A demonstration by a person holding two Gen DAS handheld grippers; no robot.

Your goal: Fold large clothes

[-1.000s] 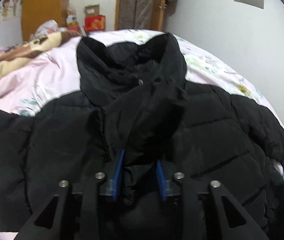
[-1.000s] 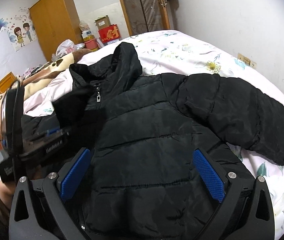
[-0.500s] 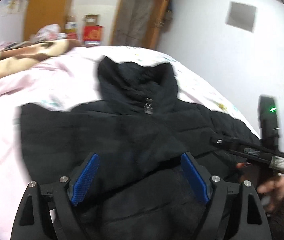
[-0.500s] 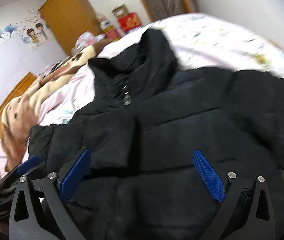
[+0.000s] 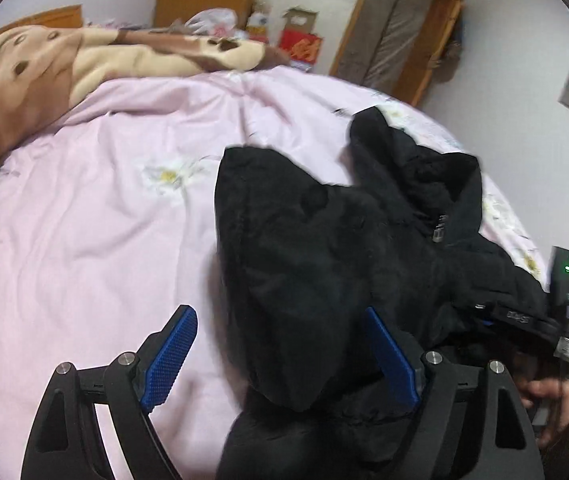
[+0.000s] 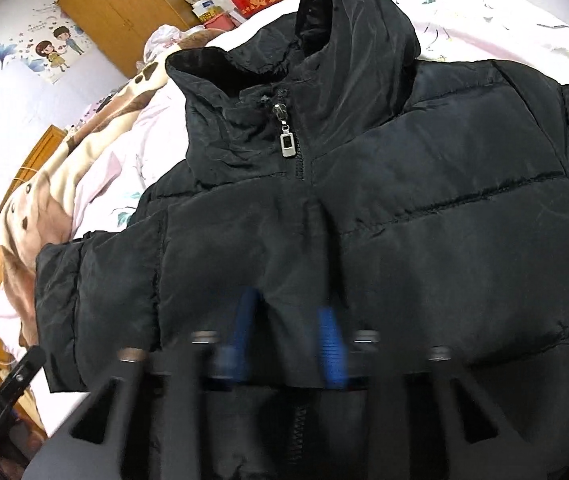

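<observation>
A black puffer jacket [image 6: 424, 232] lies front-up on the pink bedsheet [image 5: 96, 240], zipped, with its hood [image 6: 348, 20] at the far end. One sleeve is folded across its chest [image 5: 304, 264]. My left gripper [image 5: 280, 364] is open and empty, its blue pads either side of the folded sleeve's edge. My right gripper [image 6: 288, 340] is blurred, its blue pads close together with a fold of jacket front between them. The right gripper also shows in the left wrist view [image 5: 524, 320], down on the jacket.
A tan and brown blanket [image 5: 84, 60] is heaped at the bed's far left. Wooden wardrobes [image 6: 124, 12], boxes and a door stand beyond the bed. A white wall runs along the right side. Open sheet lies left of the jacket.
My left gripper let go of the sleeve, opened and swung left over the sheet. My right gripper moved down onto the jacket front and closed from wide open.
</observation>
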